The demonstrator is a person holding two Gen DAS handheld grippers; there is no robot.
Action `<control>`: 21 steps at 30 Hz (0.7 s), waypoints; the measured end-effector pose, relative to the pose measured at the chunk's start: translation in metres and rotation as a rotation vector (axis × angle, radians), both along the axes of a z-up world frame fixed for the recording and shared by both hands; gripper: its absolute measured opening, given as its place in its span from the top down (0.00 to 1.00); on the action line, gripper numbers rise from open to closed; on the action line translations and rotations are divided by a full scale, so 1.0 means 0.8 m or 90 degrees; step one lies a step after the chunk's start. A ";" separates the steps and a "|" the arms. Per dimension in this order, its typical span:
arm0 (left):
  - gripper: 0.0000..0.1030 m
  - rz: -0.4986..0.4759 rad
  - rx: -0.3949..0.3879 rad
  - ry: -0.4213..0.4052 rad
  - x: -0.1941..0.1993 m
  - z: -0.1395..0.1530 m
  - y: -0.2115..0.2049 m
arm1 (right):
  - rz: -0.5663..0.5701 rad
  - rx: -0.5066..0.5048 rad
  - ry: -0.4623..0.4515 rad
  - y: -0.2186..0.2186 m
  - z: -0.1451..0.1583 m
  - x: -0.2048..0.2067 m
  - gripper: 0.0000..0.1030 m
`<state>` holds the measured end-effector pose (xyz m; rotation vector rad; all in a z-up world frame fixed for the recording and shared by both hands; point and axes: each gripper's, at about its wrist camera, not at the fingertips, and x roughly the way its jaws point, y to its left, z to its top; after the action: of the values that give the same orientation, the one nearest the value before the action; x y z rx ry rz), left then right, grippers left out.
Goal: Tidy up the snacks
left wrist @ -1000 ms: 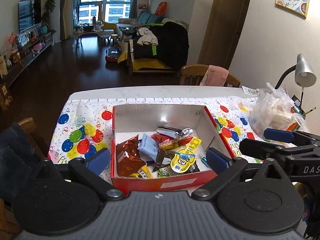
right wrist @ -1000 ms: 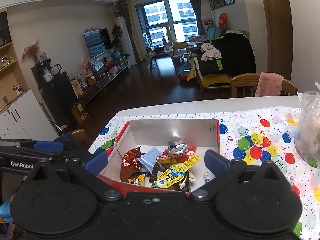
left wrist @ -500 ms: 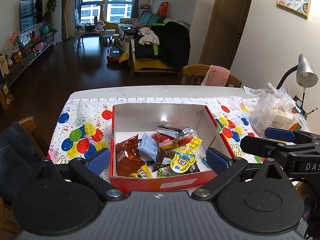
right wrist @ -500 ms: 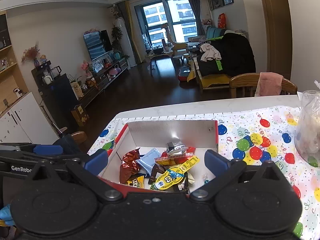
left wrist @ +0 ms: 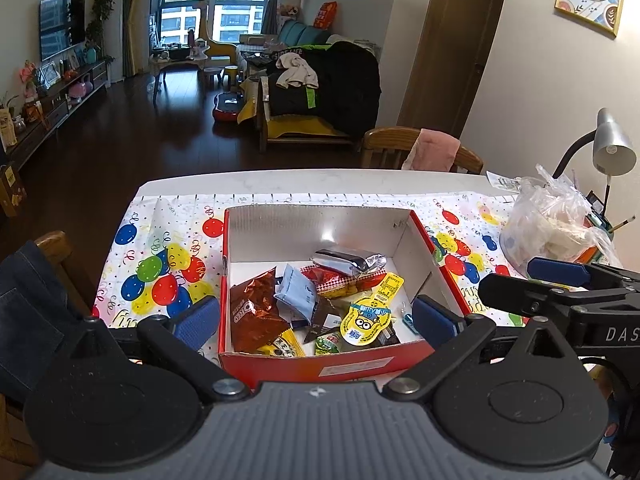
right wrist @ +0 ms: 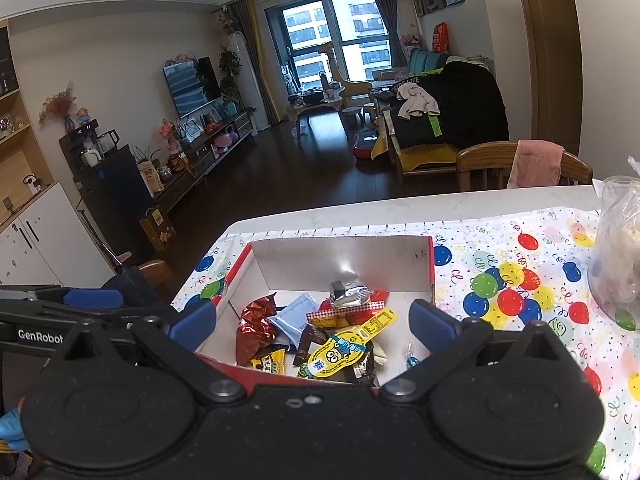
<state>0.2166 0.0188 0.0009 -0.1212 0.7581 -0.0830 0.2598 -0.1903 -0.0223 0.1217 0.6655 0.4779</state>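
A red box (left wrist: 320,366) with a silver lining is seen on the balloon-print cloth (left wrist: 160,276) covering the surface. The snacks are heaped in its near half: a copper packet (left wrist: 254,312), a pale blue sachet (left wrist: 298,292), a silver wrapper (left wrist: 346,260) and a yellow cartoon pouch (left wrist: 366,316). The left gripper (left wrist: 316,318) is held just before the box, jaws spread wide and empty. The right gripper (right wrist: 312,320) is likewise held wide apart, nothing gripped. A clear bag (left wrist: 552,224) is seen at the right.
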 end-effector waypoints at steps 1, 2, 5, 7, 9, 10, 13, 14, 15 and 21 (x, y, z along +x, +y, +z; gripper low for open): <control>0.00 0.000 -0.001 0.000 0.000 -0.001 0.000 | -0.001 0.000 0.000 0.000 0.000 0.000 0.00; 0.00 -0.001 -0.001 0.000 0.000 -0.001 0.000 | -0.002 0.001 0.001 0.000 0.000 0.001 0.00; 0.00 0.000 0.000 -0.001 0.000 -0.001 0.000 | 0.000 0.001 0.000 0.000 0.000 0.000 0.00; 0.00 0.000 0.001 -0.001 0.000 -0.001 0.000 | 0.000 0.000 0.000 0.000 -0.001 0.001 0.00; 0.00 0.001 0.000 -0.001 0.000 -0.001 0.001 | -0.001 0.000 0.001 -0.001 -0.001 0.001 0.00; 0.00 0.000 0.000 -0.001 -0.001 -0.001 0.001 | 0.000 0.001 0.001 0.000 -0.001 0.001 0.00; 0.00 0.000 0.000 -0.002 -0.001 -0.001 0.001 | -0.001 0.001 0.001 -0.002 -0.001 0.000 0.00; 0.00 0.000 0.000 -0.002 -0.001 -0.001 0.001 | -0.001 0.001 0.001 -0.002 -0.001 0.000 0.00; 0.00 -0.001 0.001 -0.002 -0.001 -0.001 0.000 | -0.001 0.001 0.001 -0.002 -0.001 0.000 0.00; 0.00 0.000 0.005 -0.007 -0.003 0.004 -0.001 | 0.000 0.003 0.000 -0.002 -0.001 -0.001 0.00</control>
<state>0.2144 0.0177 0.0039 -0.1133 0.7466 -0.0799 0.2593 -0.1918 -0.0231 0.1260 0.6647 0.4792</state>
